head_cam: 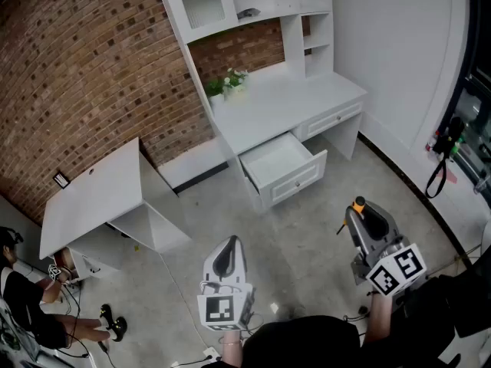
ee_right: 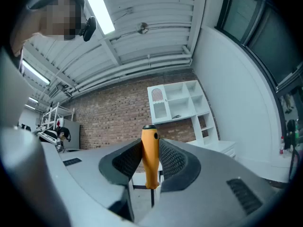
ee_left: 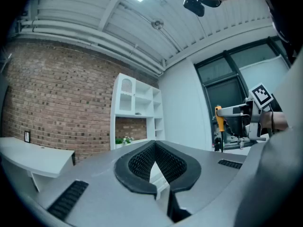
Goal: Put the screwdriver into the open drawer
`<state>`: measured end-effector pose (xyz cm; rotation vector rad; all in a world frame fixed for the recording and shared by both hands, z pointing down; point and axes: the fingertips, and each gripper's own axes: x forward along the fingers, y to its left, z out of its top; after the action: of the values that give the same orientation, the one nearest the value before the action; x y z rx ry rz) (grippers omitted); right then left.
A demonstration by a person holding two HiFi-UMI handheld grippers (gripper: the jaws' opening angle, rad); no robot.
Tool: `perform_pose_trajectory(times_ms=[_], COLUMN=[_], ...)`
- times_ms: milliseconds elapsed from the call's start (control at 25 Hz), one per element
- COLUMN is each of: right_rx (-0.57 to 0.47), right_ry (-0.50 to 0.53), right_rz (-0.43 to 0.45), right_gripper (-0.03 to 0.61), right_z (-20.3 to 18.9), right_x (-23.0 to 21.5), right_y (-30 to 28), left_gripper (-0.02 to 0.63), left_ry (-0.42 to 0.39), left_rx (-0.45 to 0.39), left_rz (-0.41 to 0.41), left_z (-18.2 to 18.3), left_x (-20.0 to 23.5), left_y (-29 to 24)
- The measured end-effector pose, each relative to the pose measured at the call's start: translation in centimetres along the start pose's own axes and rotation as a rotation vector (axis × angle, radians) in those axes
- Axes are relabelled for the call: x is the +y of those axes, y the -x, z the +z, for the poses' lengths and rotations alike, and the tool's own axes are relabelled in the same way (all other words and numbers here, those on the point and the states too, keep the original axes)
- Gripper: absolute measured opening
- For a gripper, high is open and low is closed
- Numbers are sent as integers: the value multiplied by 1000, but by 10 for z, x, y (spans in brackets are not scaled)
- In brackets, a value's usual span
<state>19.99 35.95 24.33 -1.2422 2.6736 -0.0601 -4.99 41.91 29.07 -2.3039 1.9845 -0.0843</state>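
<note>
Fingers (ee_right: 174,161) of the right gripper (ee_right: 150,145) clamp the orange screwdriver (ee_right: 150,162) upright, well apart from the open drawer (head_cam: 298,178) of the white table (head_cam: 291,98). The left gripper (ee_left: 154,145) has its fingers (ee_left: 139,162) together, empty.

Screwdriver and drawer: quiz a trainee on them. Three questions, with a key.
1. Which gripper holds the screwdriver?
2. True or false: the drawer is open.
3. The left gripper carries: A nothing; B a hammer; C a cup.
Key: 1 the right gripper; 2 true; 3 A.
</note>
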Motion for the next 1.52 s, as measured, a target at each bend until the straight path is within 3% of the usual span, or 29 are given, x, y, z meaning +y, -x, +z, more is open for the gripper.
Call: perform_pose_trajectory(times_ms=[840,1200,1520], right_rx=[27,39,75], right_ry=[-22,-34,-6], right_rz=[22,24,5], right_gripper=[115,115,115], right_z=[-9,-20,-31], right_x=[-39,-52,-71], right_y=[-13,-54,-122], left_gripper=[9,9,9], left_ry=[15,22,53], left_rx=[63,85,83], left_rz=[16,21,-8], left_z=[-17,-29,-41], left_x=[-26,-5,32], left_y=[-31,-64,-132])
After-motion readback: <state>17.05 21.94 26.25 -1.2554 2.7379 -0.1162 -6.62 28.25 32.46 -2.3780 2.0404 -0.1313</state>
